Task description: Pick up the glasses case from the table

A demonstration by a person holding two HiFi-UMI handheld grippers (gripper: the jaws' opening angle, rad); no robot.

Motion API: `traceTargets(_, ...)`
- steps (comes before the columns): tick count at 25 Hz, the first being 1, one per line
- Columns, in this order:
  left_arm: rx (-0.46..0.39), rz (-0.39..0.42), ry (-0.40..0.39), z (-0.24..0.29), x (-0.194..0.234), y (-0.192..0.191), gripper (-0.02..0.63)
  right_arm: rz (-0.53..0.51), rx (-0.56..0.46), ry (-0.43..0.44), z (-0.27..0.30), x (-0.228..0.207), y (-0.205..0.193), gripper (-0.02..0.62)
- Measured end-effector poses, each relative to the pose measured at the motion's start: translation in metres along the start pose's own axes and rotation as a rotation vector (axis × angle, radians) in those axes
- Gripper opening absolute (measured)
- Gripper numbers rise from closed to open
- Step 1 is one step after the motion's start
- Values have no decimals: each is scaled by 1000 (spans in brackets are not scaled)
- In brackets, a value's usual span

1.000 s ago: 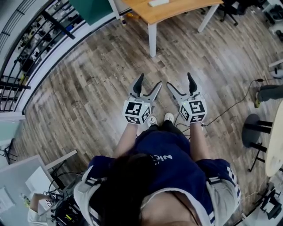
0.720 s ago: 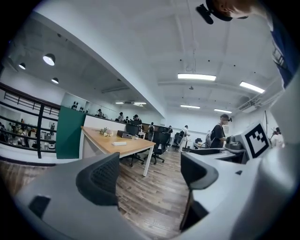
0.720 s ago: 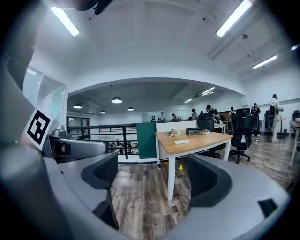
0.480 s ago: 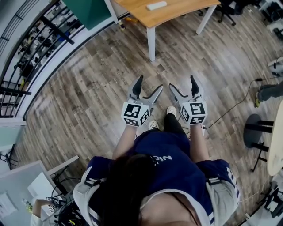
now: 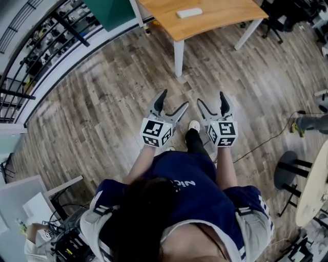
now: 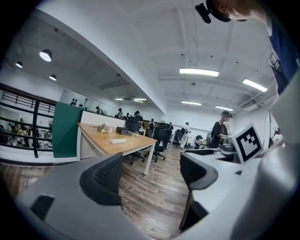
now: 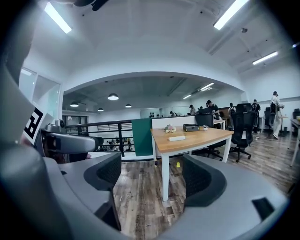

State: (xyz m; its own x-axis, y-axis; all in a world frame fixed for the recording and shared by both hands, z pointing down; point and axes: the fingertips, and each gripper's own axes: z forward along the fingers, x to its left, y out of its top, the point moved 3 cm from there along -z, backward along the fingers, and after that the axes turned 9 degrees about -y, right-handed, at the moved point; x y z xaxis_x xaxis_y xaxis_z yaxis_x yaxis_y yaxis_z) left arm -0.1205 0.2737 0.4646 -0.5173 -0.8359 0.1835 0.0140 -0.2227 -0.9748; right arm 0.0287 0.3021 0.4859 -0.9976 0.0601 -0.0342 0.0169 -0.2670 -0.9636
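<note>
1. Left gripper (image 5: 173,100) and right gripper (image 5: 211,98) are held side by side over the floor (image 5: 102,117), pointed ahead, presumably for an approach. The left is spread wide and empty. The right's jaws are closing, and nothing is seen between them.
2. The glasses case (image 5: 189,13) is seen flat on the wooden table (image 5: 225,15), well apart from both grippers, ahead of them and untouched.
</note>
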Motion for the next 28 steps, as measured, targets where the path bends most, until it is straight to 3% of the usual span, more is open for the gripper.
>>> traceTargets(15, -12, -40, 157, 122, 32, 16, 385, -135, 21, 181, 113, -86, 33, 367)
traceTargets(28, 2, -31, 174, 175, 42, 22, 376, -111, 48, 177, 144, -128, 34, 356)
